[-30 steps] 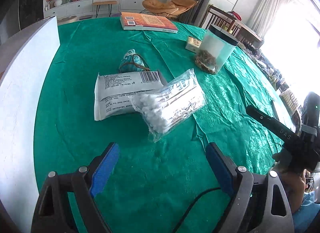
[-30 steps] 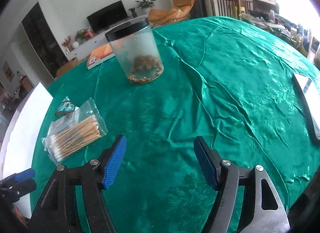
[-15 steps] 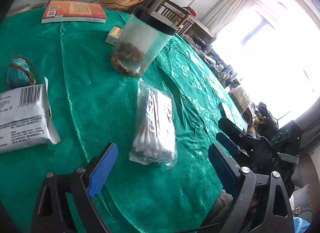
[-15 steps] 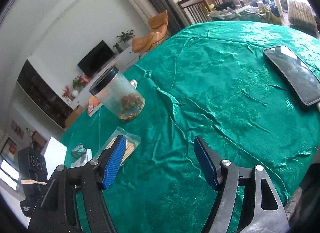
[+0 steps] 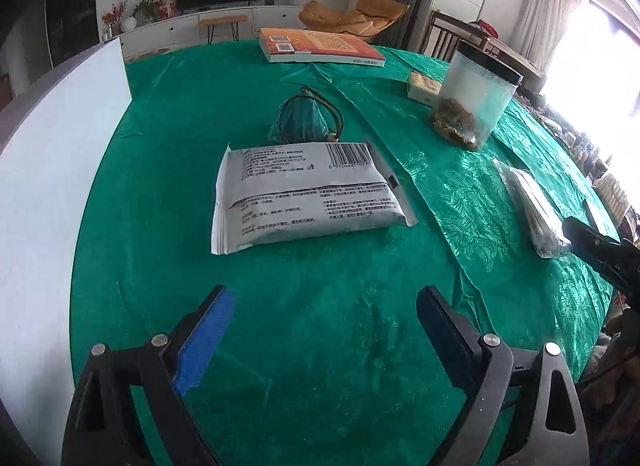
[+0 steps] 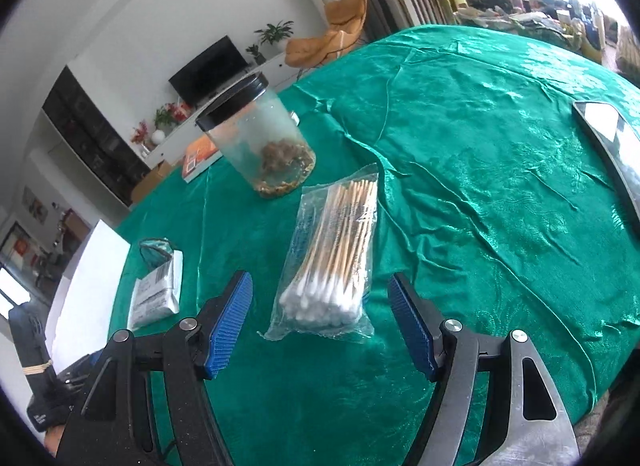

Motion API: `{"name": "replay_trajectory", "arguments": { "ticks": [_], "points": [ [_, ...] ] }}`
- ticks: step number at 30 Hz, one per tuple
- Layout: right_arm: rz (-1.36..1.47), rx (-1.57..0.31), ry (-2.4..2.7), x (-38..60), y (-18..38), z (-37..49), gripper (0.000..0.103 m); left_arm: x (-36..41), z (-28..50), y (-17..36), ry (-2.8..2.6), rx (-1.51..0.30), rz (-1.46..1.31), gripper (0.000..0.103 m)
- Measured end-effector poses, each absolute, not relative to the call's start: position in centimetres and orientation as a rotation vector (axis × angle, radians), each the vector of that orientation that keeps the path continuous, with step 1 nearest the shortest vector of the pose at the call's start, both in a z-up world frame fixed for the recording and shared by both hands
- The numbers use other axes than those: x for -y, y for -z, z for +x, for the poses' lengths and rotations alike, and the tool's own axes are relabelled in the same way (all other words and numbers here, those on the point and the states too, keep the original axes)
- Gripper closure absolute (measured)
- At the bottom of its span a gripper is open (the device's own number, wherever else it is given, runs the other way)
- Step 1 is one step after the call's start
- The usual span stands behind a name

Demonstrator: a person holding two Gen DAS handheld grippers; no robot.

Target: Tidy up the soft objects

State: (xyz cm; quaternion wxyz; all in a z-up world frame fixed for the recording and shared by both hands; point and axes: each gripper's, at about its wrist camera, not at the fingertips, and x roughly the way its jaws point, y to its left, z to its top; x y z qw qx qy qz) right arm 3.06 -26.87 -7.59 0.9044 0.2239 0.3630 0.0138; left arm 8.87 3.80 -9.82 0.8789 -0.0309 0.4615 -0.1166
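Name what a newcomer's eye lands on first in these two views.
The shiny green tablecloth fills both views. In the right wrist view a clear bag of cotton swabs lies just ahead of the open right tongs, with a black-lidded jar beyond it. In the left wrist view a grey printed pouch lies flat ahead of the open left tongs, a small teal pouch behind it.

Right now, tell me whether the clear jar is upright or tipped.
Upright. The clear jar stands on its base on the green cloth, black lid on top, brown contents settled at the bottom.
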Motion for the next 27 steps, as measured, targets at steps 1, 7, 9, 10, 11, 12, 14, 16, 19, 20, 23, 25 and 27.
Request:
{"name": "replay_trajectory", "arguments": {
  "ticks": [1,7,9,10,11,12,14,16,19,20,23,25,27],
  "points": [
    [0.414,-0.772,-0.046,25.9,7.7,3.4,0.029,-4.3,9.0,10.2,0.234,-0.962,-0.075,0.01],
    [0.067,-0.933,-0.083,19.3,9.6,5.0,0.027,-3.9,8.7,10.5,0.212,-0.918,-0.02,0.008],
    [-0.042,-0.944,-0.04,17.9,9.9,5.1,0.026,-3.4,8.6,10.6,0.21,-0.925,0.005,0.004],
    [-0.041,-0.938,-0.038,18.0,9.8,5.1,0.026,-3.2,8.6,10.6,0.209,-0.929,0.015,0.003],
    [-0.014,-0.94,-0.029,18.6,9.8,5.5,0.026,-3.0,8.7,10.6,0.212,-0.934,0.024,0.001],
    [0.018,-0.929,0.007,19.7,9.8,6.1,0.026,-2.8,8.7,10.7,0.21,-0.938,0.036,0.0],
    [0.085,-0.898,0.098,22.7,9.7,8.0,0.025,-2.4,8.6,10.7,0.196,-0.944,0.065,0.0],
    [0.157,-0.876,0.219,26.2,9.4,9.5,0.026,-2.2,8.7,10.8,0.187,-0.947,0.083,0.0],
    [0.266,-0.816,0.317,30.1,8.5,8.7,0.025,-2.4,8.7,10.8,0.191,-0.947,0.076,0.0],
    [0.291,-0.797,0.308,30.6,8.4,7.9,0.025,-2.3,8.7,10.8,0.189,-0.947,0.079,0.0],
    [0.386,-0.804,0.264,30.5,8.9,6.3,0.025,-2.3,8.7,10.8,0.189,-0.947,0.08,0.0],
    [0.37,-0.808,0.24,29.3,8.8,6.1,0.025,-2.3,8.7,10.8,0.189,-0.947,0.08,0.0],
    [0.329,-0.829,0.217,28.1,8.9,6.5,0.024,-2.3,8.7,10.8,0.189,-0.947,0.08,0.0]
  ]
}}
